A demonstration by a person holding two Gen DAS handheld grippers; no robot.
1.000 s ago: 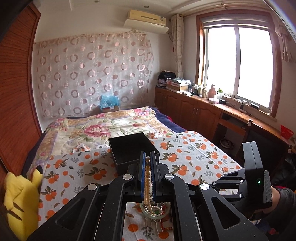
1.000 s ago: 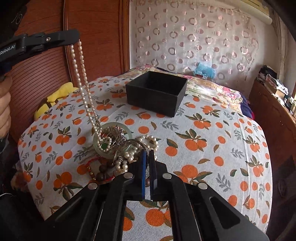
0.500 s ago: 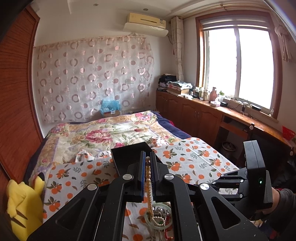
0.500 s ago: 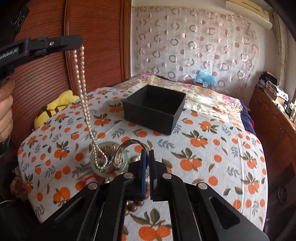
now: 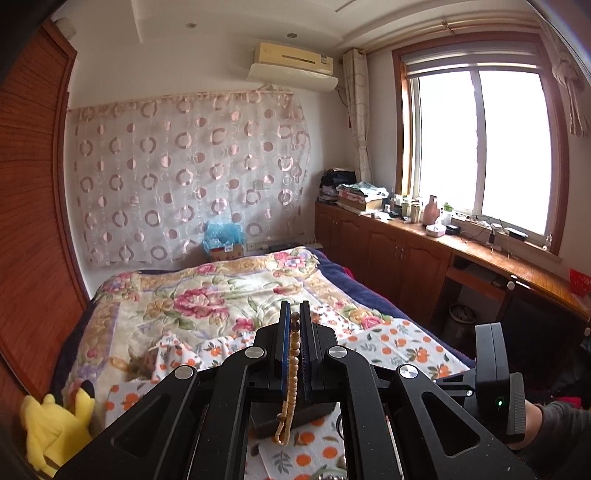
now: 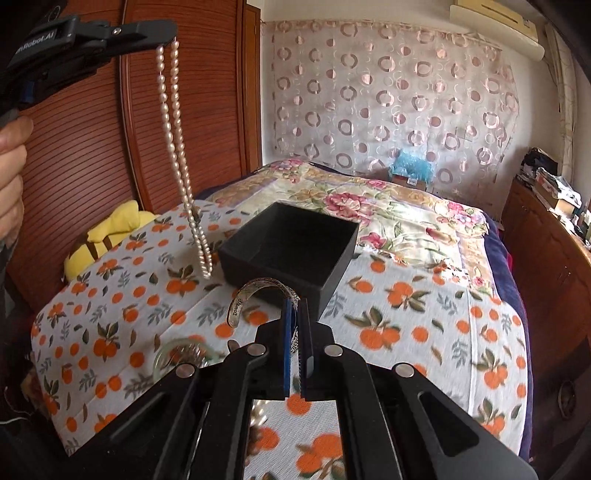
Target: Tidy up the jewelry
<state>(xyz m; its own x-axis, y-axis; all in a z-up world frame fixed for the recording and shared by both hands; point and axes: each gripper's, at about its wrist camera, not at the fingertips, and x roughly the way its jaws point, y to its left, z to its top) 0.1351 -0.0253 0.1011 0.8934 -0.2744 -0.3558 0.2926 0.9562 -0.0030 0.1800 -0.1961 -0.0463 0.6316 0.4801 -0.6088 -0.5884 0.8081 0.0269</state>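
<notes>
My left gripper (image 5: 294,314) is shut on a pearl necklace (image 5: 291,373), whose strand runs down between the fingers. In the right wrist view the left gripper (image 6: 168,35) is high at the upper left and the pearl necklace (image 6: 181,158) hangs free from it, its lower end just left of the black box (image 6: 295,254). My right gripper (image 6: 295,306) is shut on a silver cuff bracelet (image 6: 255,291), held just in front of the box's near wall. The box is open on top and looks empty.
The box stands on an orange-print cloth (image 6: 406,306) over a floral bedspread (image 6: 388,206). A green ring with more jewelry (image 6: 181,354) lies on the cloth at lower left. A yellow plush toy (image 6: 107,236) sits by the wooden wardrobe (image 6: 74,155). Cabinets (image 5: 388,254) run under the window.
Both grippers rose and moved toward the box. The pearl necklace lifted clear of the jewelry pile and now hangs free. The cuff bracelet came up off the pile in the right gripper.
</notes>
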